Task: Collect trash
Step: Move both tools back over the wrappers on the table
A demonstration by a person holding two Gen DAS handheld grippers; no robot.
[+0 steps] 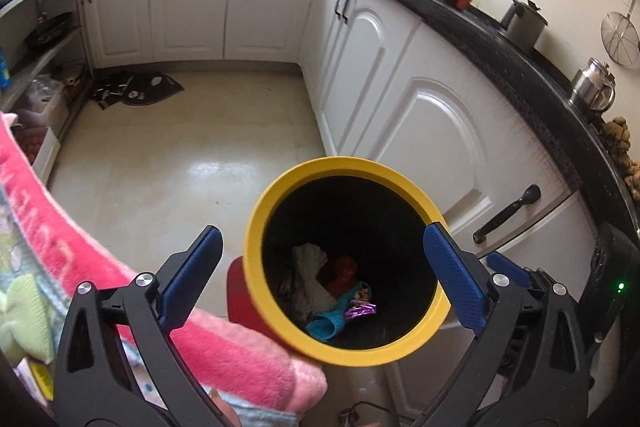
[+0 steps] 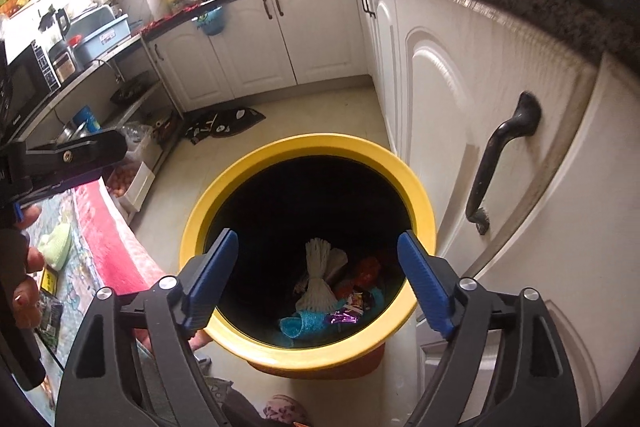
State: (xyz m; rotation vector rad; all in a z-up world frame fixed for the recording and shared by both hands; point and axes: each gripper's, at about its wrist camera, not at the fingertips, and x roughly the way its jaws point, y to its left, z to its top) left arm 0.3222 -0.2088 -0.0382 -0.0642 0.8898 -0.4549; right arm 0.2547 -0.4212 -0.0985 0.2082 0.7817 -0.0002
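A yellow-rimmed bin (image 1: pixel 260 227) (image 2: pixel 196 223) with a dark inside stands on the kitchen floor beside white cabinets. At its bottom lie trash pieces: a white mesh bundle (image 2: pixel 318 281) (image 1: pixel 308 267), an orange wrapper (image 1: pixel 342 273) (image 2: pixel 366 273), a turquoise scrap (image 1: pixel 326 325) (image 2: pixel 304 325) and a shiny purple wrapper (image 1: pixel 362 311) (image 2: pixel 344 317). My left gripper (image 1: pixel 322 259) hangs above the bin mouth, open, with nothing between its blue pads. My right gripper (image 2: pixel 318 263) also hovers over the opening, open and empty. The left gripper's black body (image 2: pixel 72 155) shows at the left of the right wrist view.
A pink blanket (image 1: pixel 100 267) (image 2: pixel 108 239) lies close on the left of the bin. White cabinet doors with a black handle (image 2: pixel 504 163) (image 1: pixel 506 213) stand right beside it. A dark mat (image 1: pixel 136 89) lies on the floor farther back. A hand (image 2: pixel 28 267) shows at left.
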